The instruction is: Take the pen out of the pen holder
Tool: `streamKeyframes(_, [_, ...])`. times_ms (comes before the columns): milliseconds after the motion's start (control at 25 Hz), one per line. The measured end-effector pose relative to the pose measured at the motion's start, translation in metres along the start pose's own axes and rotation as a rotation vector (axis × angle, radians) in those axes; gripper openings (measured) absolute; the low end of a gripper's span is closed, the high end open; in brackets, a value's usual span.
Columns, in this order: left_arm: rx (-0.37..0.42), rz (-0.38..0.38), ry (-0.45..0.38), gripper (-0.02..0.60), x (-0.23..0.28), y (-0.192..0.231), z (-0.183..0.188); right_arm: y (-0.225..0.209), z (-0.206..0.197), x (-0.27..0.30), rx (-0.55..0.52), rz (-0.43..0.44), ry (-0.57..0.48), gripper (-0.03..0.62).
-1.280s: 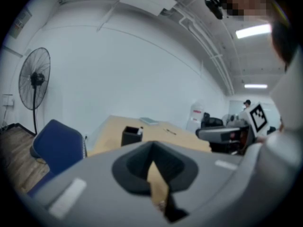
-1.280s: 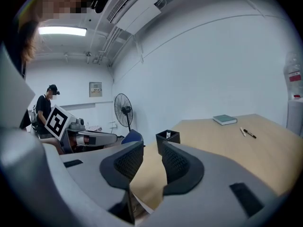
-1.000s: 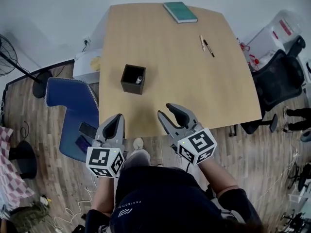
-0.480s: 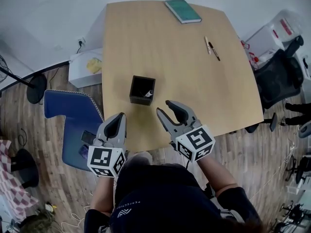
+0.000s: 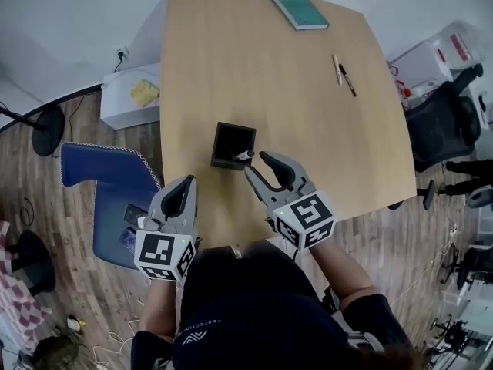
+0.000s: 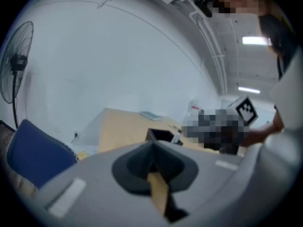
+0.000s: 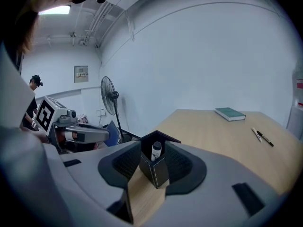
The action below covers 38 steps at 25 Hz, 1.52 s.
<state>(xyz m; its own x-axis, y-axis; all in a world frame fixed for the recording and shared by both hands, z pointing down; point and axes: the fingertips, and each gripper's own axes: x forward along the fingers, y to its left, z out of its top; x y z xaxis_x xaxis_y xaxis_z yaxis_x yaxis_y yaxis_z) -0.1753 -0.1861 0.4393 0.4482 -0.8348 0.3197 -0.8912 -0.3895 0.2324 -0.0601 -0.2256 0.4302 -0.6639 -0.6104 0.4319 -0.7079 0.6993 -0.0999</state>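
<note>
The right gripper [image 5: 256, 163], its two fingers [image 7: 122, 163] spread wide and opening, lines up on a black square pen holder [image 5: 233, 145]. The holder shows framed in the gap between the fingers, and the tips sit just beside its near right corner without pressing on its walls. Inside the holder a single white pen [image 5: 244, 156] stands on end, its long axis close to upright. Its dark-tipped top end points up and leans toward the corner nearest that gripper, against the rim. The left gripper [image 5: 185, 185] hangs at the table's near edge, jaws pressed together on nothing, off to the left of the holder. The holder stands on the near half of a pale wooden table [image 5: 269, 75]. Farther out, two loose pens [image 5: 344, 74] lie side by side near the table's right edge, and a green book [image 5: 298, 9] lies at its far end. A blue chair [image 5: 108, 187] stands off the table's left side and a black office chair [image 5: 443, 133] off its right. A pedestal fan [image 7: 110, 98] stands by the white wall.
</note>
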Motion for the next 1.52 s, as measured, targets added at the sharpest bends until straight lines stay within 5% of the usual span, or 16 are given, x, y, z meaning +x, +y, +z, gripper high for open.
streamKeyframes(920, [-0.094,0.146,0.025,0.005,0.017,0.005,-0.011,-0.002,-0.007,0.036,-0.084,0.186,0.090,0.071])
streamKeyframes(1520, [-0.064,0.181,-0.019,0.005,0.007,-0.003,0.010,-0.001,0.029,0.017,-0.114,0.183,-0.038,0.069])
